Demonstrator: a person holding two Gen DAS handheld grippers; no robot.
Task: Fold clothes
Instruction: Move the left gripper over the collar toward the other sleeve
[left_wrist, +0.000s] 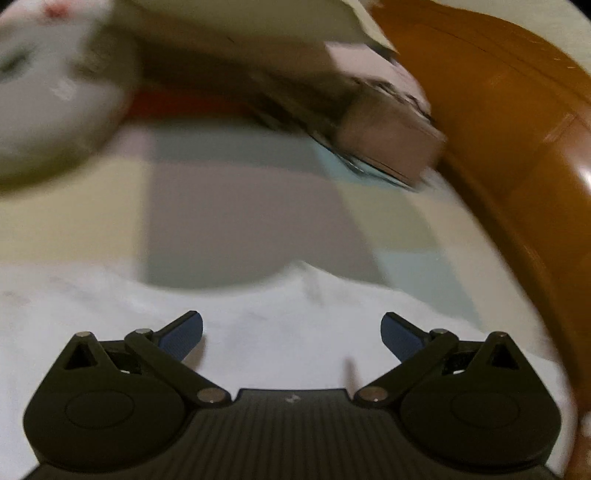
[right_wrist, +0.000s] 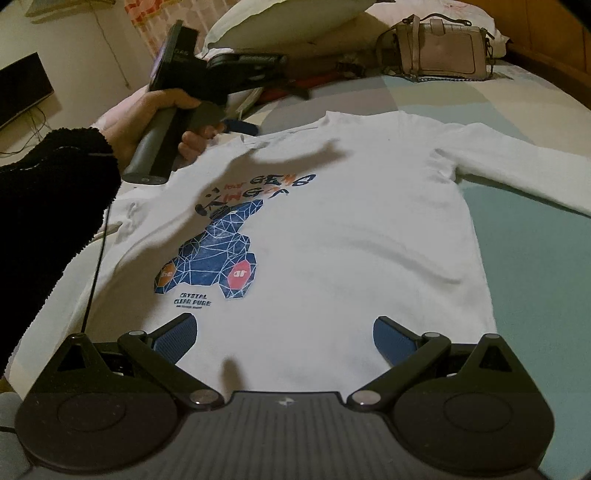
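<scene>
A white long-sleeved shirt (right_wrist: 332, 236) with a blue geometric bear print lies flat, front up, on the bed. One sleeve (right_wrist: 517, 166) stretches out to the right. My right gripper (right_wrist: 284, 338) hangs open just above the shirt's lower hem, nothing between its blue pads. In the right wrist view a hand (right_wrist: 147, 122) in a black fuzzy sleeve holds the left gripper (right_wrist: 240, 127) over the shirt's far left shoulder. The blurred left wrist view shows the left gripper (left_wrist: 291, 334) open over white shirt fabric (left_wrist: 258, 332) near the collar.
The bedsheet (right_wrist: 535, 258) is pastel blocks of teal, beige and grey. A pinkish handbag (right_wrist: 439, 48) and a pillow (right_wrist: 288, 22) lie at the bed's far end. An orange wooden bed frame (left_wrist: 517, 147) curves along the right. A dark screen (right_wrist: 22, 85) stands far left.
</scene>
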